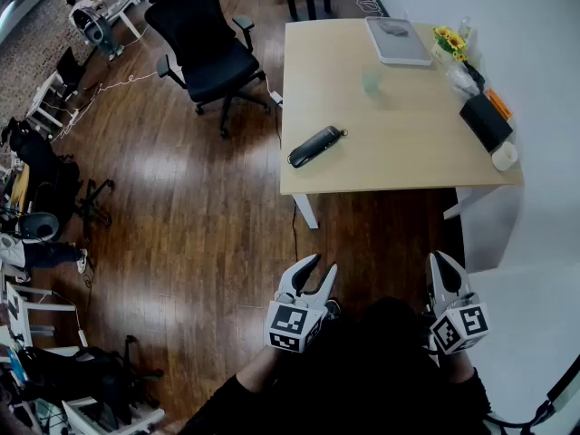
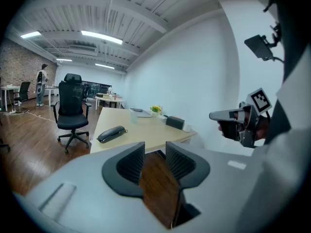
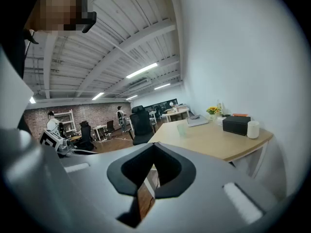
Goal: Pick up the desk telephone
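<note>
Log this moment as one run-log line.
phase: before reach | desk telephone: on table, untouched | left gripper: slightly open, empty | right gripper: shut, empty

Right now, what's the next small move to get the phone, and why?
Probably step toward the desk, leading with the left tongs: the telephone lies near its front left corner, and both these and the right tongs hang empty over the floor, well short of it.

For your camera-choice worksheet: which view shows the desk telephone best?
Head view: the telephone lies whole, seen from above. Left gripper view shows it small, side-on. Right gripper view misses it.
</note>
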{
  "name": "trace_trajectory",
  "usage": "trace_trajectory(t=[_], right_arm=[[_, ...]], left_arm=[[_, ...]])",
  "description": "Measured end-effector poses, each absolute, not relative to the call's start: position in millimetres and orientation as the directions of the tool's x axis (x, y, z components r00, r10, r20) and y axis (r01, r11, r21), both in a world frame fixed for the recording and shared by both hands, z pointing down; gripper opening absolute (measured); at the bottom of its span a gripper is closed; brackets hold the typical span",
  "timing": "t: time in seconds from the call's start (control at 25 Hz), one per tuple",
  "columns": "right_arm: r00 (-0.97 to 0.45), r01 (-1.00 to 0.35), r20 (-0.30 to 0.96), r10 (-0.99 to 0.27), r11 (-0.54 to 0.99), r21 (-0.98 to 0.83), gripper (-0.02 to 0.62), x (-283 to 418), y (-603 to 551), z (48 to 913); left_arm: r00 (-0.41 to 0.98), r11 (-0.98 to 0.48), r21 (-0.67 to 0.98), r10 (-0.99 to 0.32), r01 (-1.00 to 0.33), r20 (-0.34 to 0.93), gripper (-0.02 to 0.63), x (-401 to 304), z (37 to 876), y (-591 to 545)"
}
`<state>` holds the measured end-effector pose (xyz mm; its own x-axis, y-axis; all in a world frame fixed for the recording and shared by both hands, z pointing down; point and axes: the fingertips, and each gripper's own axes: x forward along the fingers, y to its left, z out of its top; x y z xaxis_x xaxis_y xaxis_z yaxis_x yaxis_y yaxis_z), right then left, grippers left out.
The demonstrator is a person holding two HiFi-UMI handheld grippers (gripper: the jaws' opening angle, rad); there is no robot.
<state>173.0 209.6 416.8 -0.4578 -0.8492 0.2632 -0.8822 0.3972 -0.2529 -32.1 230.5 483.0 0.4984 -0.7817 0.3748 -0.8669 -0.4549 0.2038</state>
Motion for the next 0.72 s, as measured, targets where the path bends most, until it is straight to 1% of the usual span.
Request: trace_trajectory(t=[0.28,0.4,0.56,0.64,0.72], right_arm=[[-0.461,-0.88,0.272,-0.844,0.395,-0.266,0.0,174,138,433],[-0.497,-0.858,0.271,-0.824,0.421,-0.294,0.0,175,88,448],[-0.57,-0.811,0.258,-0.78,0.483,-0.33,0.0,175,7,452],[-0.609,-0.783,0.243,-0.755,0.523,-0.338,0.0,176,-30,444],[-0.643,-0.756,0.228,-0.731,0.557,-0.343,0.0,180,-63,436]], left_arm=[[0.426,-0.391,0.17,-0.809,-0.905,0.405,0.117,-64,499,156],[0.359,-0.346,0.112,-0.828,-0.931,0.43,0.117,-77,509,110],[0.256,-0.288,0.013,-0.83,-0.957,0.495,0.117,-87,521,39],[0.254,-0.316,-0.028,-0.81,-0.948,0.529,0.117,-82,526,4],[0.266,-0.38,-0.083,-0.771,-0.921,0.579,0.122,-73,538,-27]])
